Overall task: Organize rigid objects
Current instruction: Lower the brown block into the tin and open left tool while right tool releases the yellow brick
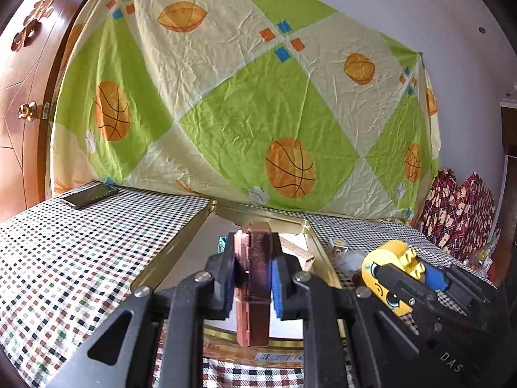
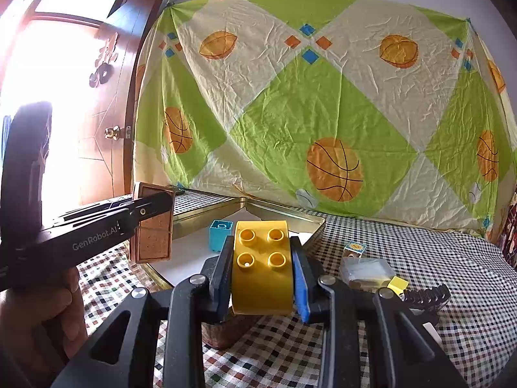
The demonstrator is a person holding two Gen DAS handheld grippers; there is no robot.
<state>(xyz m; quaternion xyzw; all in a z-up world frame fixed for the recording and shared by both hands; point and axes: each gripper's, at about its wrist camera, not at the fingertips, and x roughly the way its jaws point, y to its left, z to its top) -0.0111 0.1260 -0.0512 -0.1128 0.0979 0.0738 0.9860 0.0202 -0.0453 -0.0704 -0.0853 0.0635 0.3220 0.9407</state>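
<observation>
My left gripper point(image 1: 252, 278) is shut on a flat brown wooden block point(image 1: 252, 287), held on edge above the near rim of a gold metal tray point(image 1: 171, 249). From the right wrist view the same brown block point(image 2: 154, 223) hangs over the tray's left side, clamped by the left gripper point(image 2: 152, 208). My right gripper point(image 2: 262, 271) is shut on a yellow curved toy brick point(image 2: 262, 268) with studs facing up, just short of the gold tray point(image 2: 290, 216). That yellow brick point(image 1: 384, 271) shows a printed face. A small blue brick point(image 2: 220, 234) stands inside the tray.
A checked cloth covers the table point(image 1: 80, 252). A dark phone point(image 1: 90, 195) lies at the far left. Right of the tray lie a small picture cube point(image 2: 354, 249), a clear plastic piece point(image 2: 366, 270), a little yellow block point(image 2: 398, 284) and a black comb point(image 2: 426, 295). A patterned sheet hangs behind.
</observation>
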